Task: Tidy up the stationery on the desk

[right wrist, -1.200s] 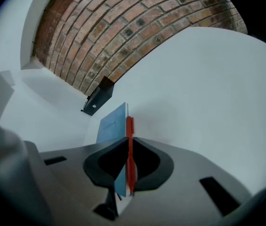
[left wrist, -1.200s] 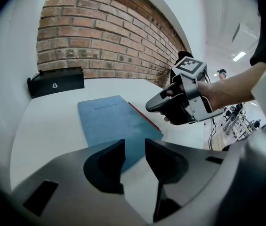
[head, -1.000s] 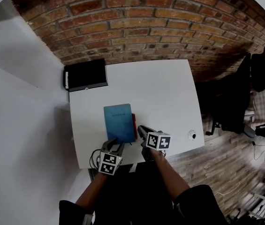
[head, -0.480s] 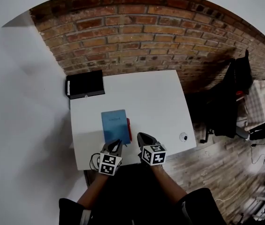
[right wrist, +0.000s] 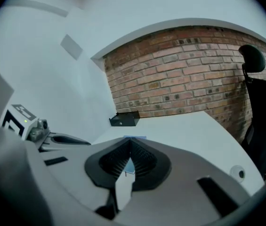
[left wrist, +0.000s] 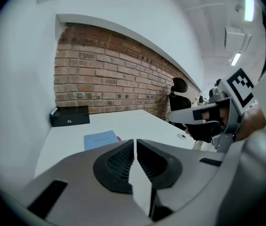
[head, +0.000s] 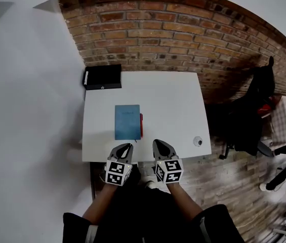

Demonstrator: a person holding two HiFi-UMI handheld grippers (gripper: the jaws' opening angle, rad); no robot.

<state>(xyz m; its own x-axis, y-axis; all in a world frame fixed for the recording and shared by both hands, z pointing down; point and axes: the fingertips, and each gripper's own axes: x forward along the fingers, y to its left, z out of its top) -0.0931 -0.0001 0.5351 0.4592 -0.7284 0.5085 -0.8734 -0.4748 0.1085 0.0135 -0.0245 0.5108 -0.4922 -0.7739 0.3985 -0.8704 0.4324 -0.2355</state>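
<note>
Left claw: jaws are sitting all but together, with only a thin slit between them and nothing clamped. It is hovering at the near edge of the surface.
Right claw: jaws are meeting at the tips and gripping nothing. It is hovering just beside the left one.
Blue notebook: lying flat, left of centre, beyond both claws and apart from them.
Red item: showing as a strip along the notebook's right edge and touching it. Whether it is a book or a pen cannot be told.
Black box: sitting at the far left corner, by the brick wall.
Round white object: lying near the right front corner, well apart.
Progress: judged to be near finished or pausing. Nothing is being carried and the notebook is lying squared. Whether the red strip still needs placing is uncertain.
Orientation: the notebook's long axis is running from the near edge towards the wall, parallel to the surface's sides.
</note>
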